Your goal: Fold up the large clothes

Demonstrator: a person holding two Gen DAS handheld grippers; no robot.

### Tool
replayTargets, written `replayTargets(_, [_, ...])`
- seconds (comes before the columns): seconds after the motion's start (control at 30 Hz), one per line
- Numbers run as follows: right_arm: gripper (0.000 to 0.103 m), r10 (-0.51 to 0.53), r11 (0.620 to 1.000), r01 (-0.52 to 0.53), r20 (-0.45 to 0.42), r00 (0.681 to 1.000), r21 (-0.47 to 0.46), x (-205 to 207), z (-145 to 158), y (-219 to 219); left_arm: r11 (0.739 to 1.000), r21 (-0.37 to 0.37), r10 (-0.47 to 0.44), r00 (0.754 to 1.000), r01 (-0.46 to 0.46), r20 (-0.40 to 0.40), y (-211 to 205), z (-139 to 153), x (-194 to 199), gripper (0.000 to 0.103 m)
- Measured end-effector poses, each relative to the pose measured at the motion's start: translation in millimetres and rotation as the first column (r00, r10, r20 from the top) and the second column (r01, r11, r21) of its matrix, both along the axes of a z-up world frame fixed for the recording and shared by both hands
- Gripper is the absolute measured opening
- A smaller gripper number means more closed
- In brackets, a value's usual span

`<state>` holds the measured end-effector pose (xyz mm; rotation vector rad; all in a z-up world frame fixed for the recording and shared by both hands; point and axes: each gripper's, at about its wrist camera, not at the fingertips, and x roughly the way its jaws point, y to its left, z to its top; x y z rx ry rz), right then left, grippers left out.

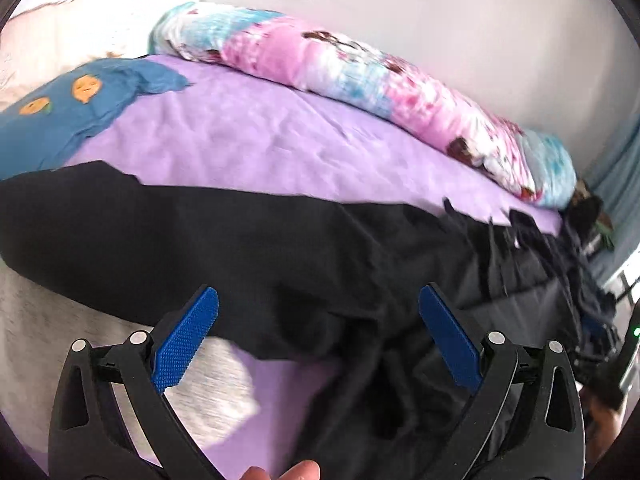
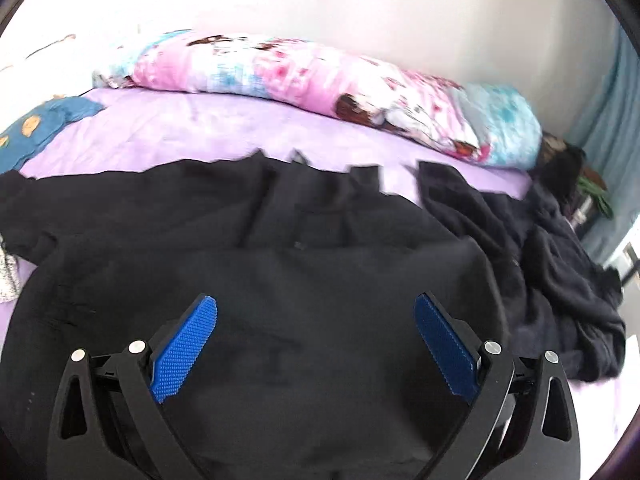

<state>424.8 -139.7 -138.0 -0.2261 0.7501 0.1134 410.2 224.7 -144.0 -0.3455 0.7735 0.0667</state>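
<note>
Black cloth, a large garment (image 2: 256, 280), lies spread and creased across the near half of a bed covered by a purple sheet (image 2: 208, 132). Right wrist view: the right gripper (image 2: 316, 340) hangs just above the garment's middle, its two blue-padded fingers spread wide with nothing between them. A second, darker rumpled heap of clothes (image 2: 552, 272) sits at 3 o'clock, touching the garment's right edge. A long pink, white and blue patterned pillow (image 2: 320, 76) runs along the far side of the bed from 11 to 2 o'clock, against a plain pale wall (image 2: 360, 4). A blue cloth with orange motifs (image 2: 44, 124) lies at 9 o'clock. A blue curtain (image 2: 612, 120) hangs at 3 o'clock.

Left wrist view: the left gripper (image 1: 318, 336) is likewise spread wide and empty, poised over the near edge of the garment (image 1: 200, 240), which crosses the frame from 9 to 4 o'clock. A pale grey speckled cloth (image 1: 52, 320) lies at 8 o'clock, partly under the garment. The sheet (image 1: 248, 136), pillow (image 1: 360, 76) and blue cloth (image 1: 80, 108) appear beyond. Fingertips (image 1: 300, 472) of the person's hand show at 6 o'clock. At 4 o'clock a dark device with a small green light (image 1: 636, 332) is partly cut off. Both views are blurred; no writing or label can be read.
</note>
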Motion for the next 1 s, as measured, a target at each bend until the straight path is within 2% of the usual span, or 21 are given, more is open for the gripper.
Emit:
replayTargets(0.1, [0.097, 0.046, 0.998, -0.046, 0.0, 0.999, 0.03, -0.1, -1.8, 36.2, 0.999, -0.021, 0.026, 1.0, -0.026, 0.014, 35.8, 3.5, -9.0, 0.097])
replayTargets(0.17, [0.097, 0.077, 0.996, -0.076, -0.006, 0.997, 0.054, 1.7, -4.0, 61.5, 0.996, -0.061, 0.066, 0.997, -0.065, 0.026, 69.3, 4.5, -15.2, 0.097])
replayTargets(0.27, [0.097, 0.155, 0.984, -0.153, -0.006, 0.988, 0.088, 1.9, -7.8, 109.7, 0.982, -0.118, 0.15, 0.988, -0.147, 0.023, 116.5, 4.0, -25.7, 0.097])
replayTargets(0.37, [0.097, 0.207, 0.972, -0.206, 0.002, 0.978, 0.111, 2.1, -15.2, 148.6, 0.967, -0.167, 0.199, 0.98, -0.193, 0.021, 146.6, 3.2, -34.7, 0.097])
replayTargets(0.43, [0.097, 0.252, 0.961, -0.251, 0.004, 0.968, 0.113, 2.8, -24.8, 173.5, 0.966, -0.15, 0.214, 0.977, -0.209, 0.02, 160.4, 4.9, -40.6, 0.097])
replayTargets(0.53, [0.097, 0.264, 0.955, -0.26, -0.007, 0.964, 0.144, 12.0, -41.2, 199.9, 0.969, -0.112, 0.222, 0.975, -0.22, 0.01, 176.9, 7.8, -48.7, 0.097])
replayTargets(0.67, [0.097, 0.265, 0.951, -0.257, -0.026, 0.964, 0.169, 20.5, -56.8, 220.1, 0.953, -0.141, 0.271, 0.963, -0.27, -0.01, 219.8, 5.8, -62.3, 0.097])
replayTargets(0.77, [0.097, 0.265, 0.951, -0.256, -0.031, 0.964, 0.171, 25.7, -63.6, 229.7, 0.949, -0.192, 0.249, 0.968, -0.251, -0.031, 255.2, -3.6, -68.2, 0.097])
replayTargets(0.83, [0.097, 0.26, 0.95, -0.252, -0.021, 0.965, 0.182, 28.9, -67.4, 231.8, 0.944, -0.178, 0.27, 0.961, -0.277, -0.063, 275.8, -8.6, -71.9, 0.097])
replayTargets(0.9, [0.097, 0.259, 0.951, -0.252, -0.019, 0.966, 0.178, 31.3, -70.5, 233.7, 0.939, -0.126, 0.315, 0.947, -0.321, -0.066, 287.5, -6.1, -79.4, 0.097])
replayTargets(0.93, [0.097, 0.258, 0.953, -0.252, -0.018, 0.966, 0.171, 32.3, -72.0, 235.8, 0.936, -0.123, 0.325, 0.944, -0.33, -0.059, 294.0, -5.7, -83.4, 0.097])
replayTargets(1.0, [0.097, 0.265, 0.951, -0.259, -0.015, 0.964, 0.169, 33.3, -72.5, 236.7, 0.928, -0.167, 0.326, 0.943, -0.333, -0.068, 306.2, -12.3, -87.2, 0.097])
